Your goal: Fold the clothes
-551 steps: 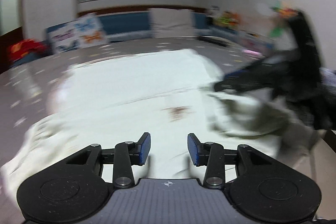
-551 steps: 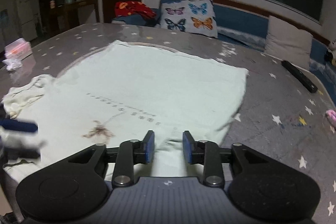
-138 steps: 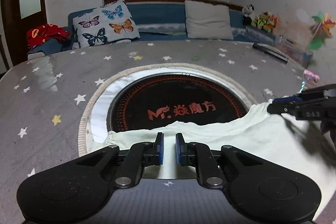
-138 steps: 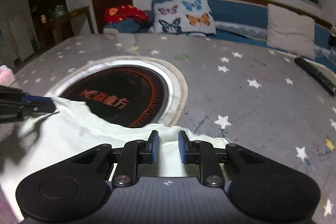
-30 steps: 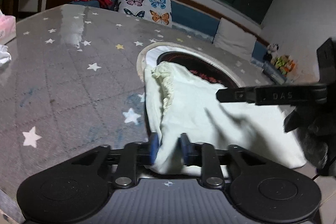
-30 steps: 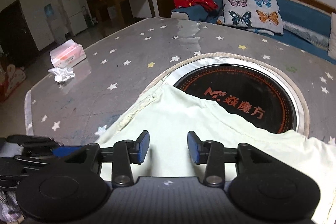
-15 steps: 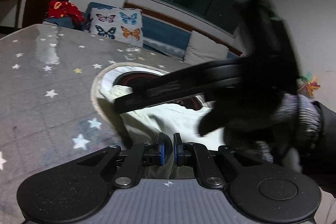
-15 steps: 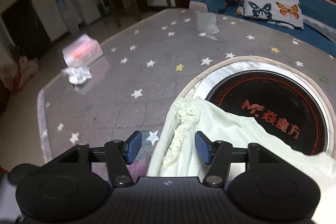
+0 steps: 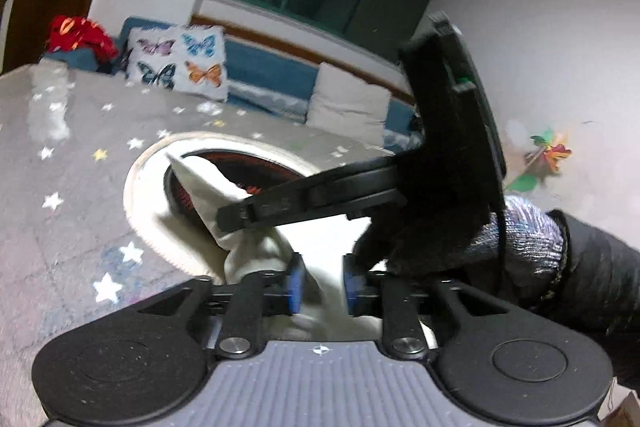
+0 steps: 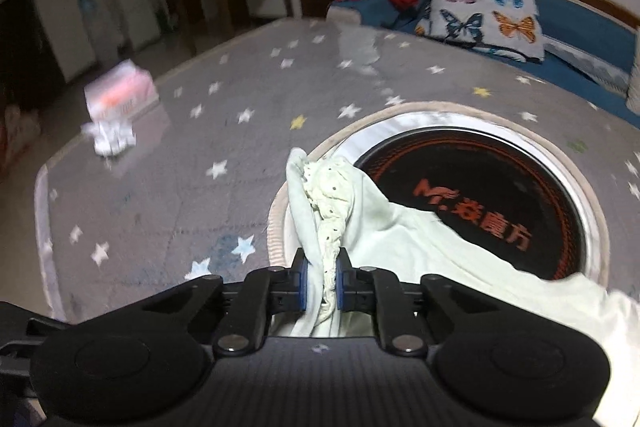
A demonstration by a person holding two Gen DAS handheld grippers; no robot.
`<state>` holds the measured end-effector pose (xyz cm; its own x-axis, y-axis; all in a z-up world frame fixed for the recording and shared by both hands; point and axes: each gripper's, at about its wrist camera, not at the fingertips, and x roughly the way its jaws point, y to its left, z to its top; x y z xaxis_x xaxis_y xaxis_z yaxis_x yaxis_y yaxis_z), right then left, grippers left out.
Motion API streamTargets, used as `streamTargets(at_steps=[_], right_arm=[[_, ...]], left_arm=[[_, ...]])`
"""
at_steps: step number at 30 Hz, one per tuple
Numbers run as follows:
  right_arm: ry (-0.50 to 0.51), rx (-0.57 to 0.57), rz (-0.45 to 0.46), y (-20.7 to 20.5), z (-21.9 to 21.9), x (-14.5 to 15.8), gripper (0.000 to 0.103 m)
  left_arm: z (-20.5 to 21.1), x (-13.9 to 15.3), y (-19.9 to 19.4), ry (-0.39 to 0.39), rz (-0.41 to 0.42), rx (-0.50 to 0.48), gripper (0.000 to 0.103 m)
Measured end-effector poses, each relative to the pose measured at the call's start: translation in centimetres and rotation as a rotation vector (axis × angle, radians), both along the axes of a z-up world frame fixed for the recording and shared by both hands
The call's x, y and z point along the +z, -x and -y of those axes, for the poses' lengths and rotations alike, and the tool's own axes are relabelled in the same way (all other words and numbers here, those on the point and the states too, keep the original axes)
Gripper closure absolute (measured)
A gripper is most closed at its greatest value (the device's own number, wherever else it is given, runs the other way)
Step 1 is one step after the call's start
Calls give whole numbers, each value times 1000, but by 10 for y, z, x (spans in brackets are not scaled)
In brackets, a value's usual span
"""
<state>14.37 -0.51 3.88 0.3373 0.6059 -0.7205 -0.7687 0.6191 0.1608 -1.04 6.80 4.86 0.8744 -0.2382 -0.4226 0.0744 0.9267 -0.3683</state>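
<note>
A pale green garment (image 10: 400, 227) with a lace-trimmed edge lies bunched on the table, partly over the round hotplate. My right gripper (image 10: 321, 283) is closing, and its blue pads pinch the gathered lace edge. In the left wrist view the right gripper (image 9: 230, 219) crosses the frame from the right, held by a gloved hand (image 9: 524, 239), with the garment (image 9: 200, 179) hanging from its tips. My left gripper (image 9: 320, 285) is low beside it. Its jaws are opening, and a loose fold of the cloth still lies between the pads.
A round black hotplate (image 10: 480, 195) with red lettering is set into the grey star-patterned table (image 10: 200, 131). A tissue box (image 10: 120, 95) and a crumpled tissue (image 10: 112, 141) sit at the far left. A butterfly pillow (image 10: 484, 15) leans on the blue sofa behind.
The right jaws went from wide apart to pinched on the gathered lace edge. The left jaws, shut on cloth half a second ago, have parted, and the left gripper has risen.
</note>
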Motion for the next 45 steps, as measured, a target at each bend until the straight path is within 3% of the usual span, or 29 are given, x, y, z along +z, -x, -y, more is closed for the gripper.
streamTargets(at_steps=[4, 11, 18, 23, 29, 35, 38, 45], right_arm=[[-108, -82, -22, -8, 51, 14, 93], [-234, -273, -76, -32, 157, 23, 93], [-283, -407, -167, -55, 227, -7, 93], [-330, -414, -207, -62, 243, -23, 93], [-422, -420, -161, -57, 261, -8, 93], [-392, -490, -171, -65, 279, -31, 92], [-385, -515, -175, -68, 286, -40, 83], [-322, -476, -43, -37, 292, -17, 82]], left_arm=[[13, 8, 3, -19, 35, -30, 57], [42, 8, -11, -49, 10, -73, 28], [77, -1, -30, -104, -44, -124, 15], [92, -8, -41, -140, -80, -135, 11], [97, -12, -48, -169, -103, -128, 10], [101, -23, -59, -195, -139, -130, 10], [104, -26, -63, -218, -150, -127, 10], [104, -30, -70, -245, -161, -102, 10]])
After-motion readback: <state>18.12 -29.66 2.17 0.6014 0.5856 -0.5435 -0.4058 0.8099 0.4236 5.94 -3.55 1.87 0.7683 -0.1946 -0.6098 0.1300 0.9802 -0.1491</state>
